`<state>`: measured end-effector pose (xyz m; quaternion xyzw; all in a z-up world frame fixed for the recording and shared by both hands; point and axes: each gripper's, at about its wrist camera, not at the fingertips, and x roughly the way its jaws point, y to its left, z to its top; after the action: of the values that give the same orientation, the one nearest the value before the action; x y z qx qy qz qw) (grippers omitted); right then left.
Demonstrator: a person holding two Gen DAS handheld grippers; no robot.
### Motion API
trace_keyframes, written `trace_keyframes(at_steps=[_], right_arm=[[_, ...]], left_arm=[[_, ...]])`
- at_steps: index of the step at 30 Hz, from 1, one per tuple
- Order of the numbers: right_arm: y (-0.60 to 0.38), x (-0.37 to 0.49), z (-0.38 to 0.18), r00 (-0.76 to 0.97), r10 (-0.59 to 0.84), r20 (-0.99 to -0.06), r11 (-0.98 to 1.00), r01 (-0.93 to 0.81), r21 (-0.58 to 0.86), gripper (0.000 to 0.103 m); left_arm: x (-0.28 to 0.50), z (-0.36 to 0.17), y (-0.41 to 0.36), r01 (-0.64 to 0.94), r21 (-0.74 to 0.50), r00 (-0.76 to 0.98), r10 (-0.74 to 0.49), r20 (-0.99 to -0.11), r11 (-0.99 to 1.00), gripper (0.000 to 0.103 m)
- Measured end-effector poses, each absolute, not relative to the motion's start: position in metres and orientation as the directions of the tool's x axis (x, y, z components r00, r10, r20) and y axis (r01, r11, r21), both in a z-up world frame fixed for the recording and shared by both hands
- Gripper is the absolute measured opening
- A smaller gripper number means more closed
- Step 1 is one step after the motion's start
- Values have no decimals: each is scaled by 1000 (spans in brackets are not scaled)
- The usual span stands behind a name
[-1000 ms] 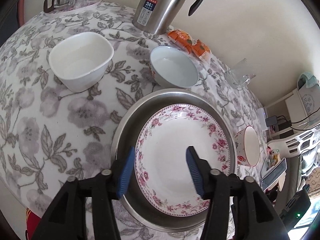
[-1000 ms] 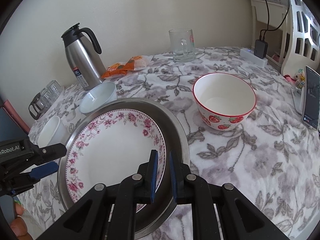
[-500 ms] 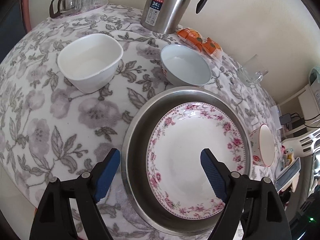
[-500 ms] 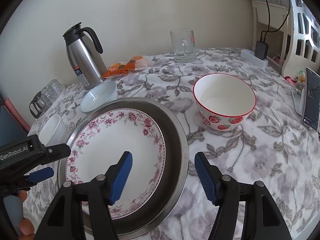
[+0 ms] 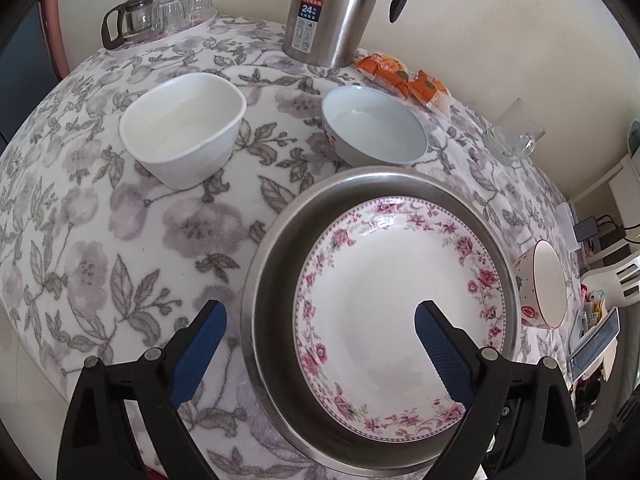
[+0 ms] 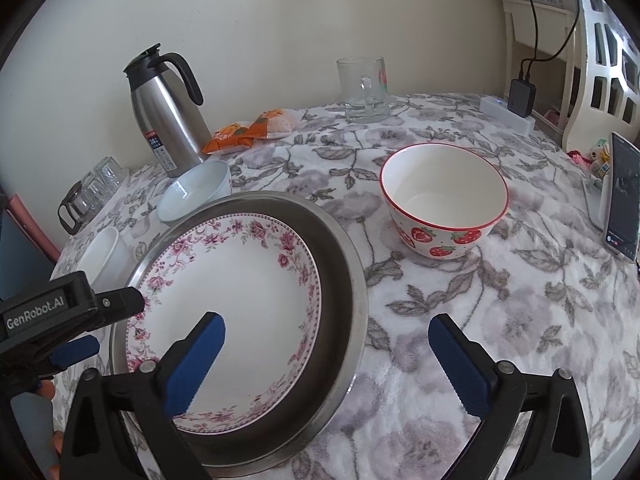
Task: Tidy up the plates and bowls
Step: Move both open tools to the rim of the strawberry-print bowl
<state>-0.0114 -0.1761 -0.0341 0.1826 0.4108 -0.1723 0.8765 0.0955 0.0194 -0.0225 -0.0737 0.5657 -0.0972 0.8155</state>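
Your left gripper (image 5: 320, 340) and right gripper (image 6: 326, 350) both stand wide apart, their jaws having just been opening, and neither pinches anything. Each straddles the rim of the steel basin (image 5: 272, 260) (the left on its near-left side, the right on its near-right). The rose-rimmed plate (image 5: 400, 292) lies inside that basin. The strawberry bowl (image 6: 444, 204), pale blue bowl (image 5: 374, 130) and square white bowl (image 5: 182, 124) sit apart on the floral tablecloth (image 5: 120, 240).

A home dining corner: a round table under a grey floral fleece tablecloth (image 6: 460, 280), a stainless-steel thermos jug (image 6: 166, 112), orange snack packets (image 6: 248, 128) and a charging power strip (image 6: 508, 114) (plugged in).
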Motion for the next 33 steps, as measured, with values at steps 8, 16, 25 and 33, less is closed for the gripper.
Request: trace_keyframes(at_steps=[8,16,25,33], right_arm=[[-189,-21,-34,602,-168,-781,858,479,184,103],[-215,-39,-27,621,-221,-752,824,531,197,103],[-252,-59,-17,628,-315,-711,758,617,209,103],[-283,-71,-18,620,-327,-713,682,678,276,103]], left_arm=[[90,-24,8,81,-244,326,-257,-910,966,95],[83,-18,-7,116,-251,355,-277,-893,961,95],[76,-4,-31,180,-264,420,-317,-850,947,95],[72,12,-58,283,-230,494,-347,-797,931,96]])
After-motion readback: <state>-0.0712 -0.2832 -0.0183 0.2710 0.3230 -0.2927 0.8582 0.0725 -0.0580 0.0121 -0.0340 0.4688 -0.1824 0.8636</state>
